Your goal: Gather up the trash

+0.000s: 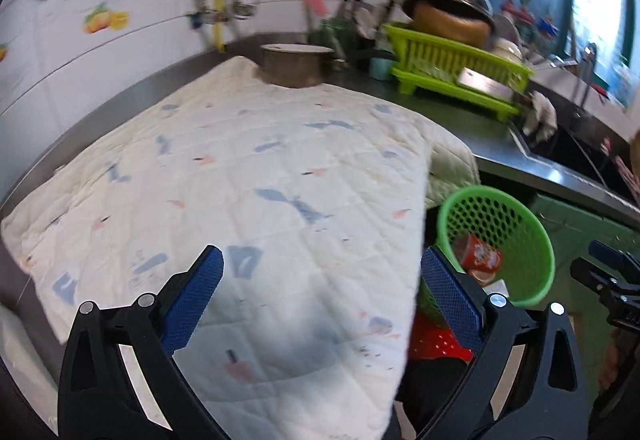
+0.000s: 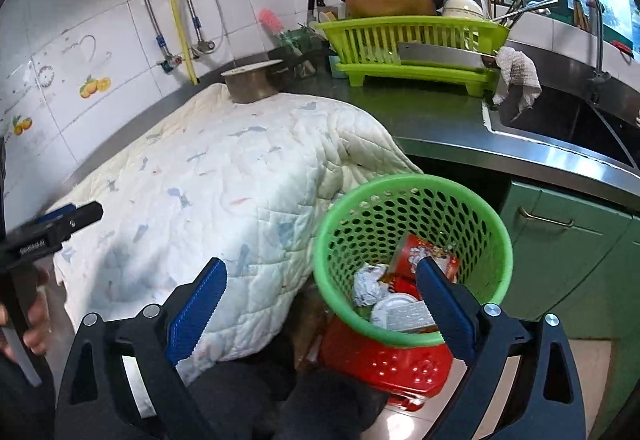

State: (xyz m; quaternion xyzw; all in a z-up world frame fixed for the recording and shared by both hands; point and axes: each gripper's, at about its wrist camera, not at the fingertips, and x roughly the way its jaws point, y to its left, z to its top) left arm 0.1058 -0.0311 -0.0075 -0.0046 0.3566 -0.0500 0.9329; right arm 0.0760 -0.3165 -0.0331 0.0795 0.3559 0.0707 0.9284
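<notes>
Trash — a crumpled paper ball [image 2: 367,284] and red snack cup [image 2: 424,254] — already sits inside the green perforated basket [image 2: 412,185], so both the left gripper [image 1: 320,296] and right gripper [image 2: 320,300] hang beside it, jaws wide and empty.

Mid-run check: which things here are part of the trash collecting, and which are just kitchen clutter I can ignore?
Job:
green trash basket
red snack cup inside it
crumpled paper inside it
left gripper, open
right gripper, open

Lying about:
quilted cloth
green dish rack
cleaver
metal pot
white rag
</notes>
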